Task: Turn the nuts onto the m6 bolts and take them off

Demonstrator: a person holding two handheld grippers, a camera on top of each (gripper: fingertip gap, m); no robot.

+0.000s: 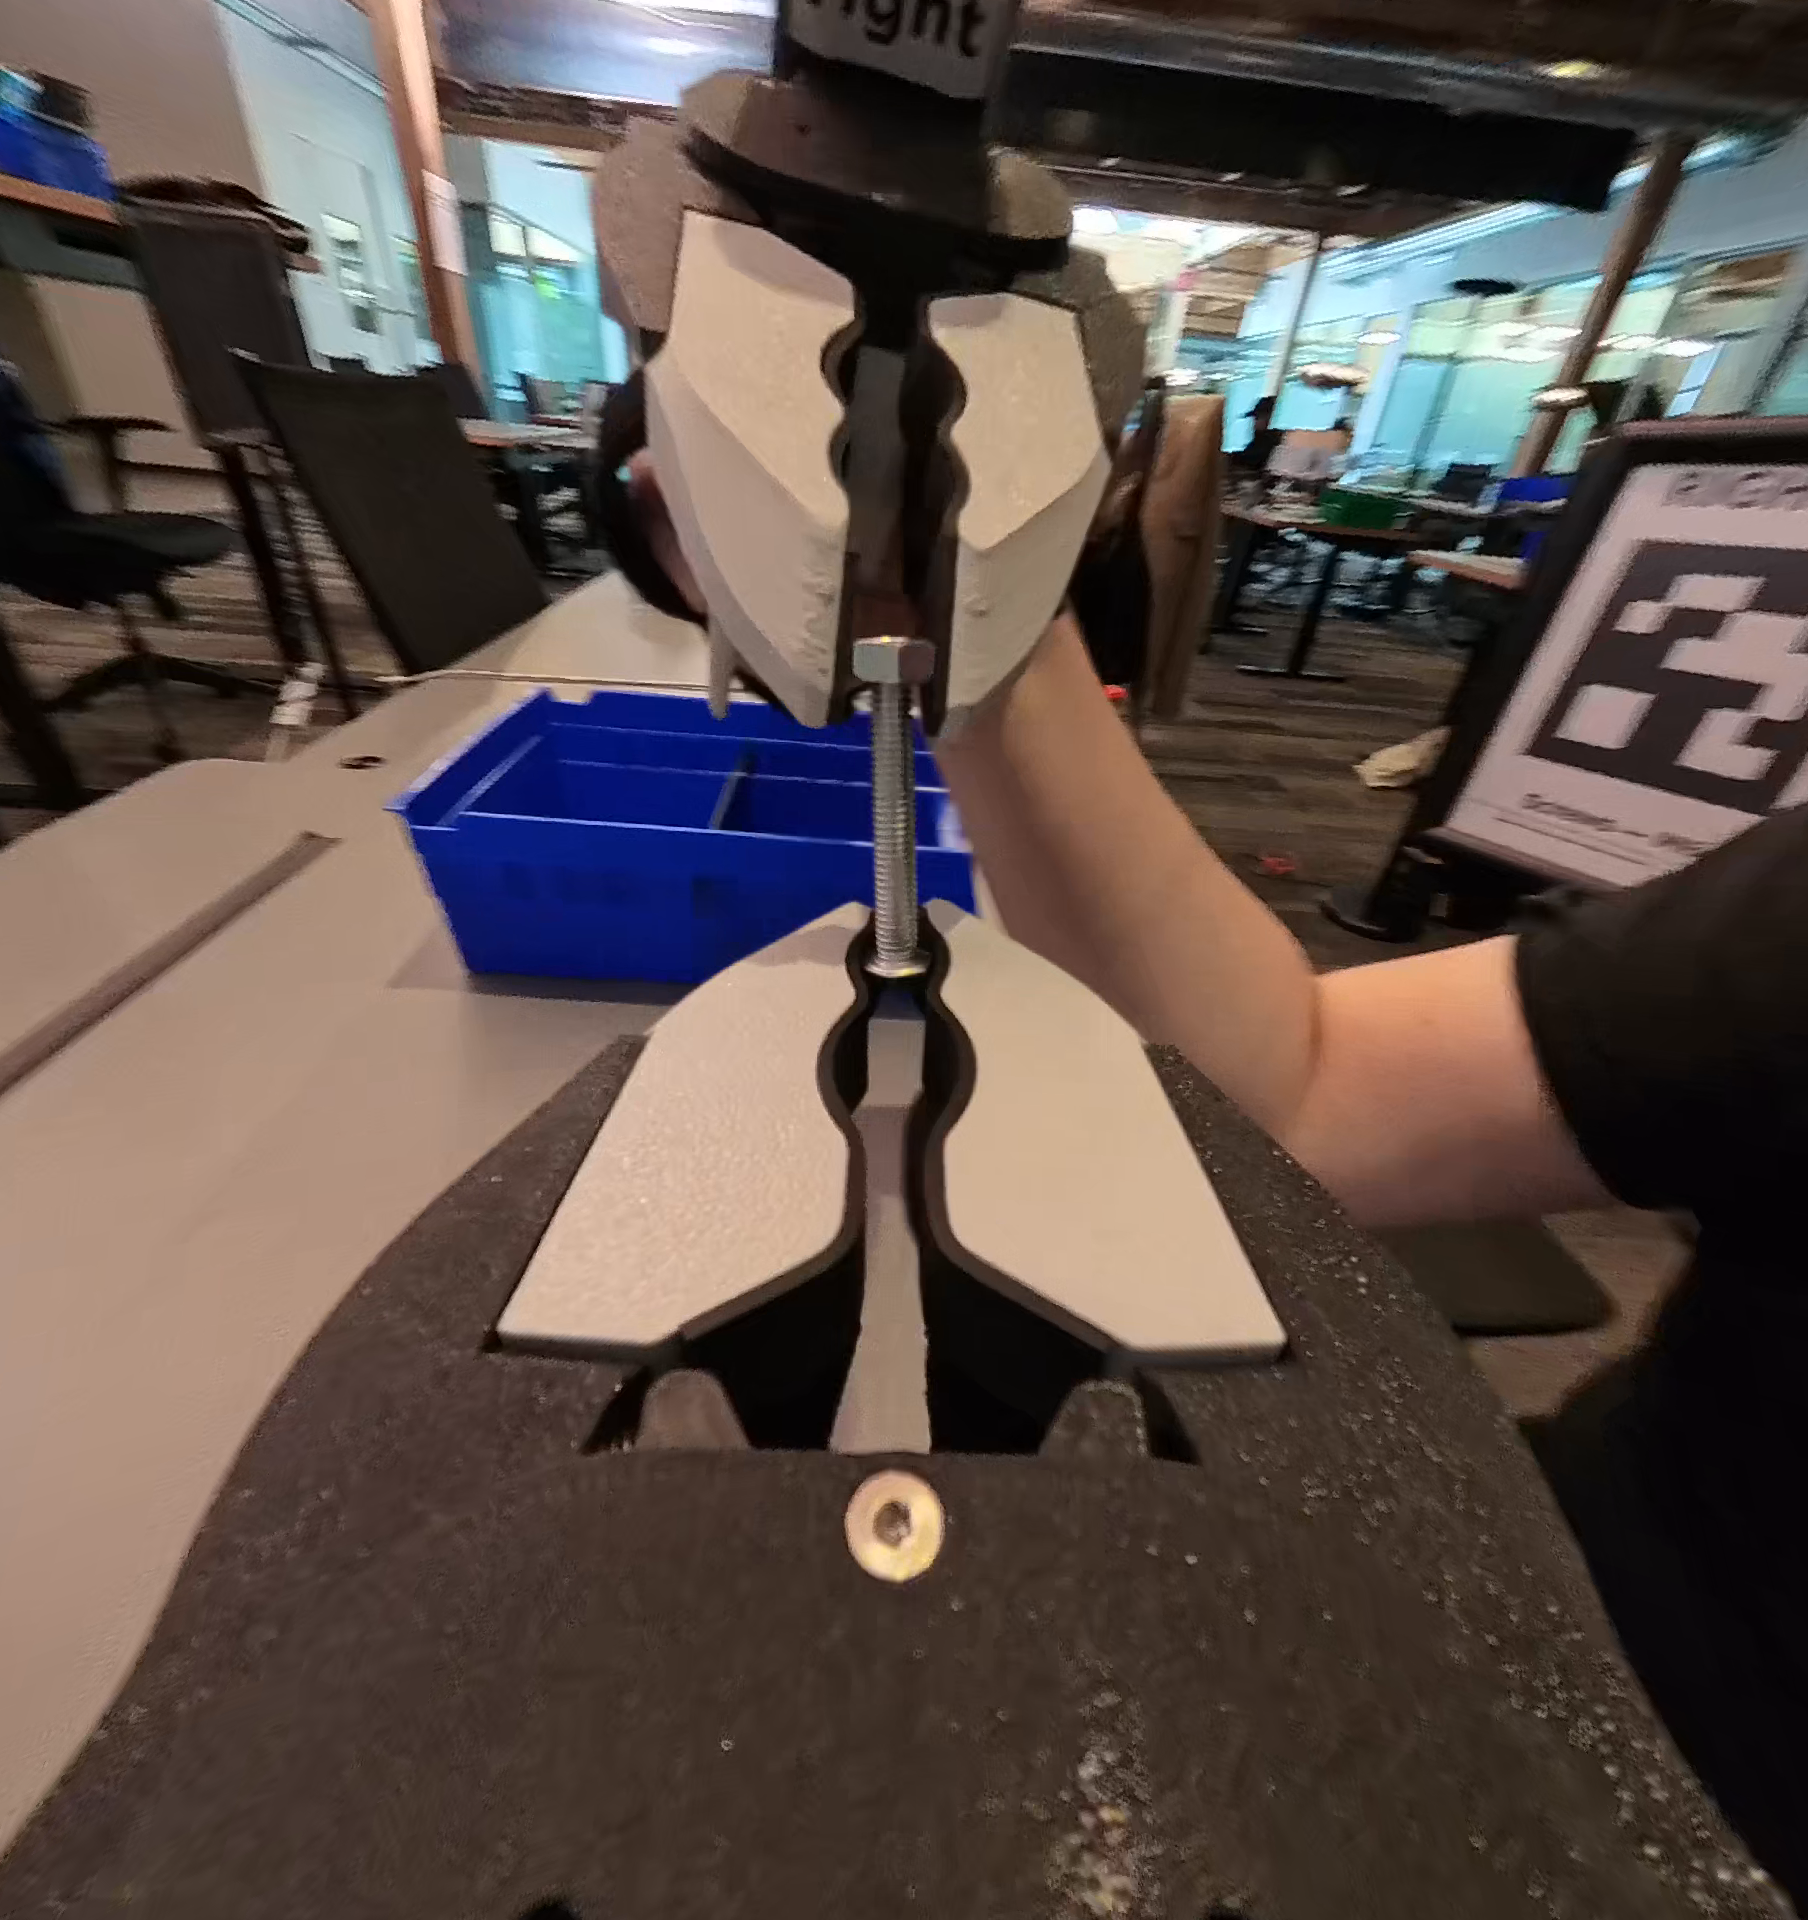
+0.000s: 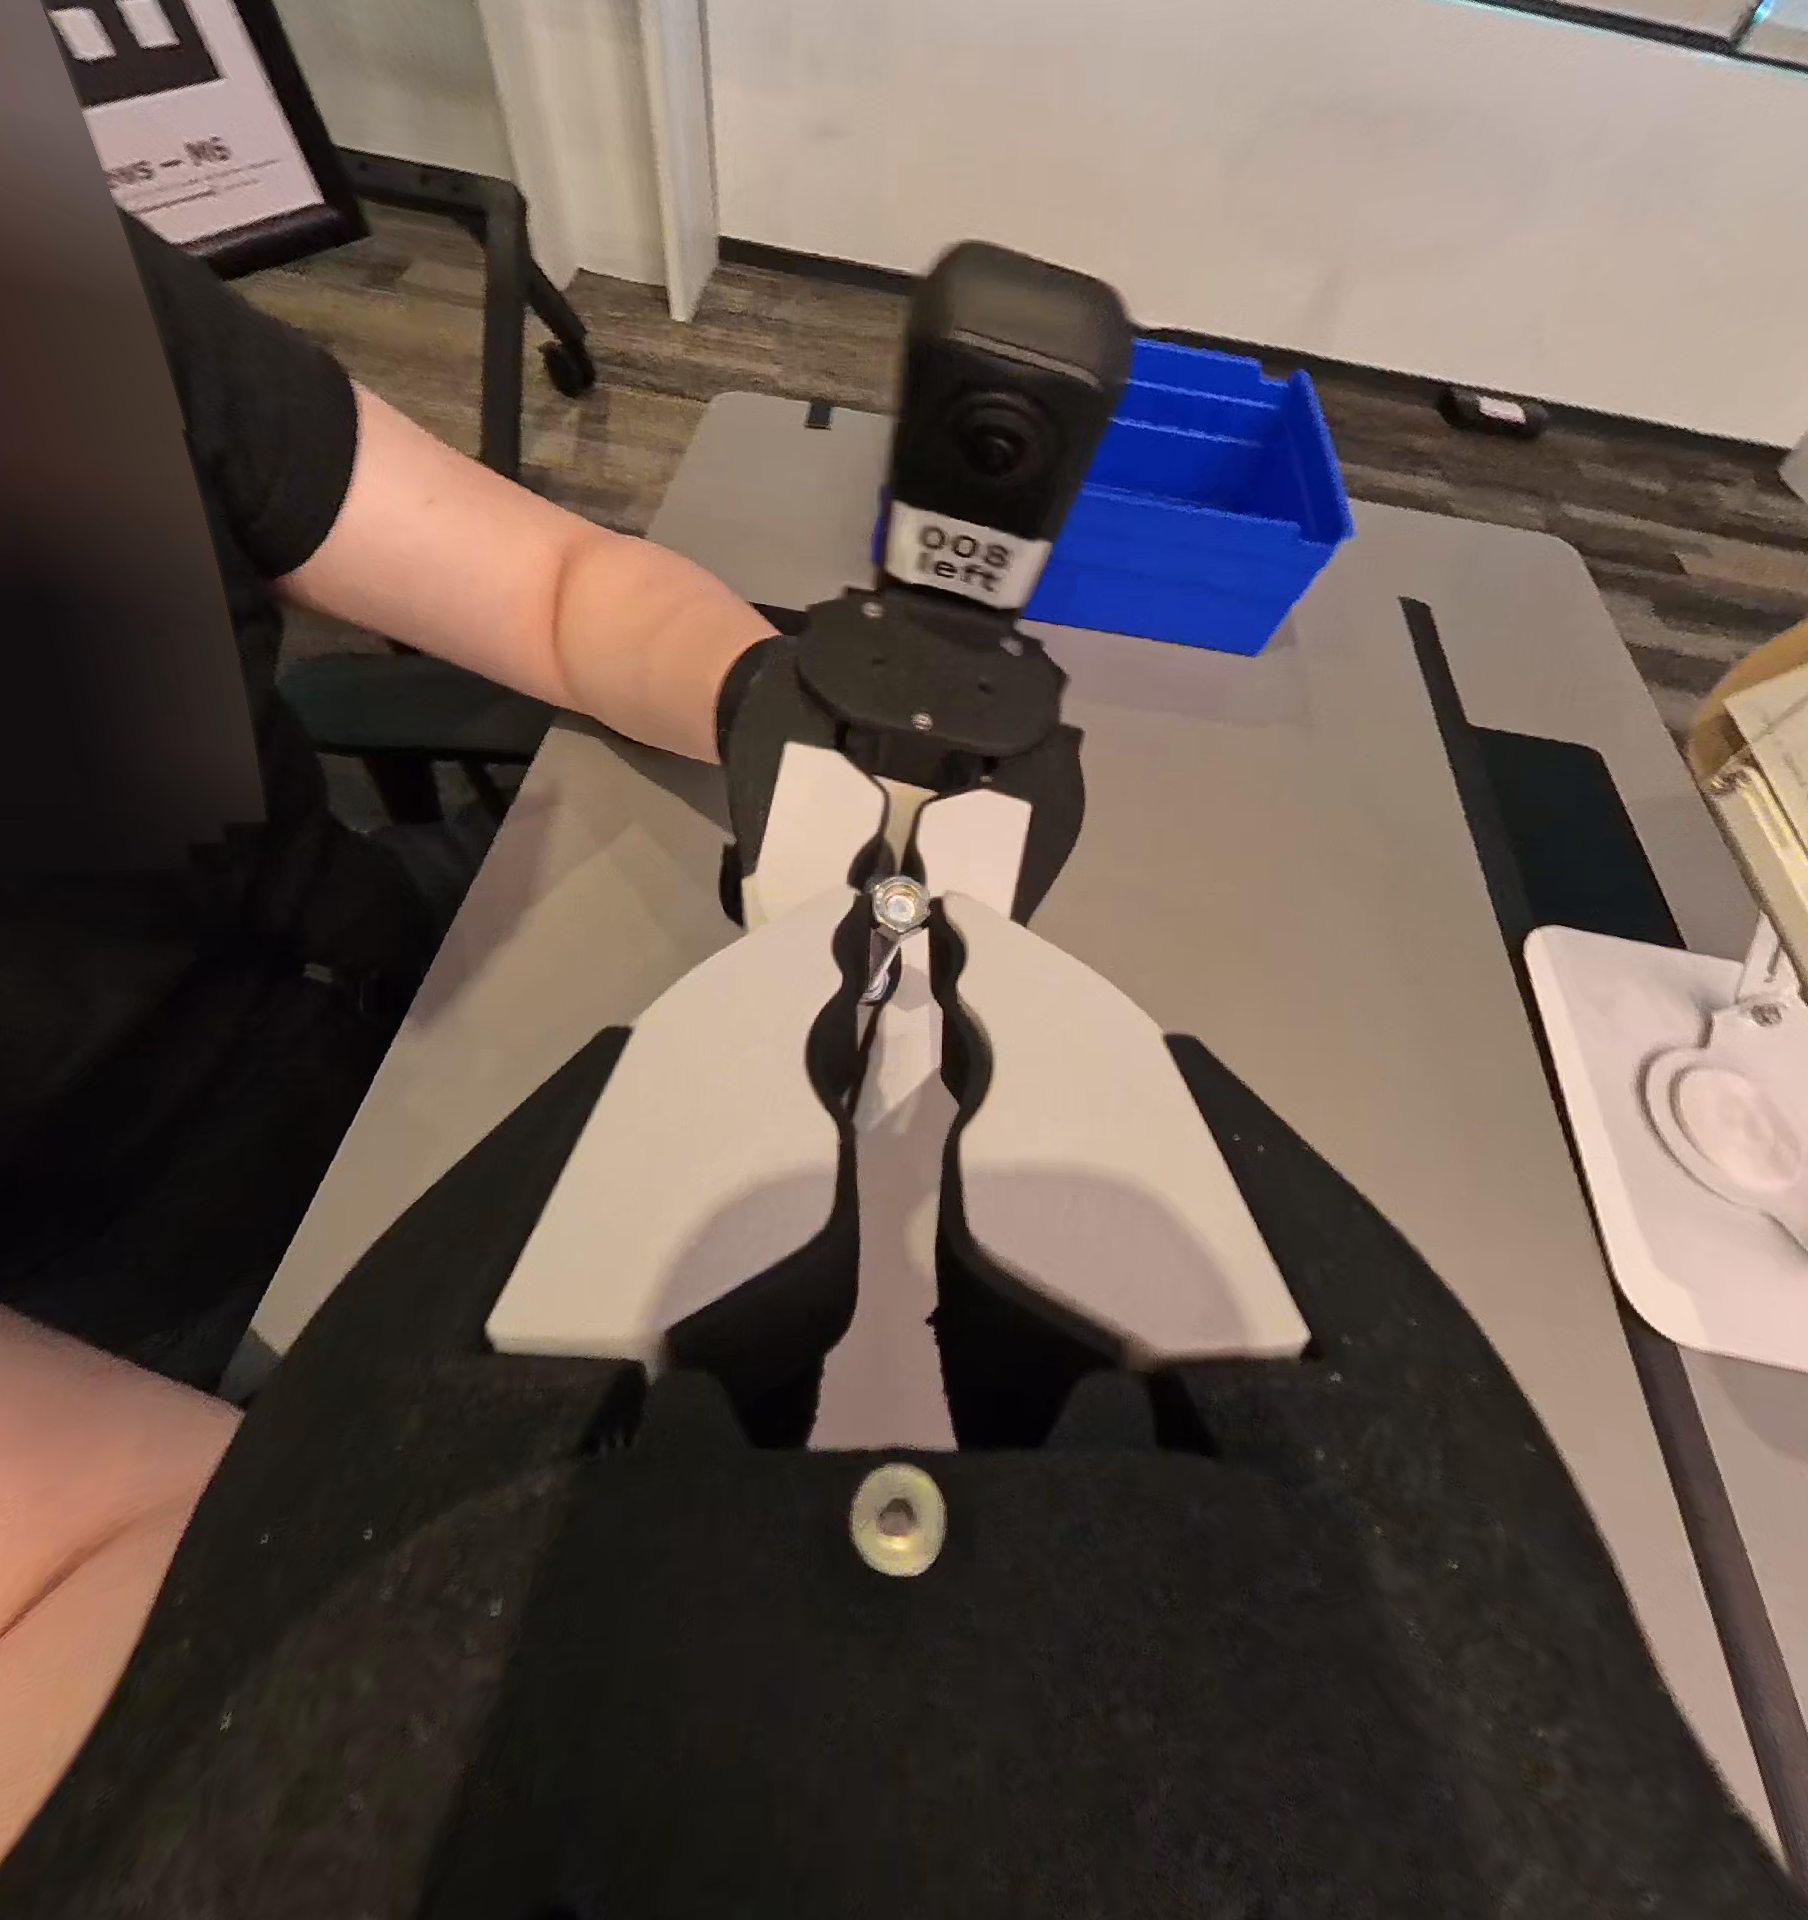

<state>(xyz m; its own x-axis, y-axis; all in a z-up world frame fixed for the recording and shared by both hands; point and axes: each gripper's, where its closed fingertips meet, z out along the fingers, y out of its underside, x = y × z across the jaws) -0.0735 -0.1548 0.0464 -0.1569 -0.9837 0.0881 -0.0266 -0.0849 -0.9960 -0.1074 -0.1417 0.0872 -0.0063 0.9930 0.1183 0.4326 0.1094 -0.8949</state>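
Note:
A long silver threaded bolt (image 1: 895, 821) spans the gap between the two grippers, held in the air above the grey table (image 1: 152, 1091). My left gripper (image 1: 895, 940) is shut on the bolt's near end. A silver hex nut (image 1: 892, 660) sits at the bolt's far end, and my right gripper (image 1: 884, 696) comes from above, shut on it. In the right wrist view the nut (image 2: 898, 904) shows end-on between my right gripper's tips (image 2: 895, 923), with the left gripper (image 2: 884, 878) just beyond it. The bolt's shaft is mostly hidden there.
A blue divided bin (image 1: 671, 862) stands on the table behind the grippers, and it also shows in the right wrist view (image 2: 1191, 540). A white moulded tray (image 2: 1710, 1143) and a cardboard box (image 2: 1793, 727) lie at the right. A marker signboard (image 1: 1700, 665) stands on the floor. A person's arm (image 1: 1243, 987) reaches in. The tips of one gripper are about 5 cm away from the tips of the other.

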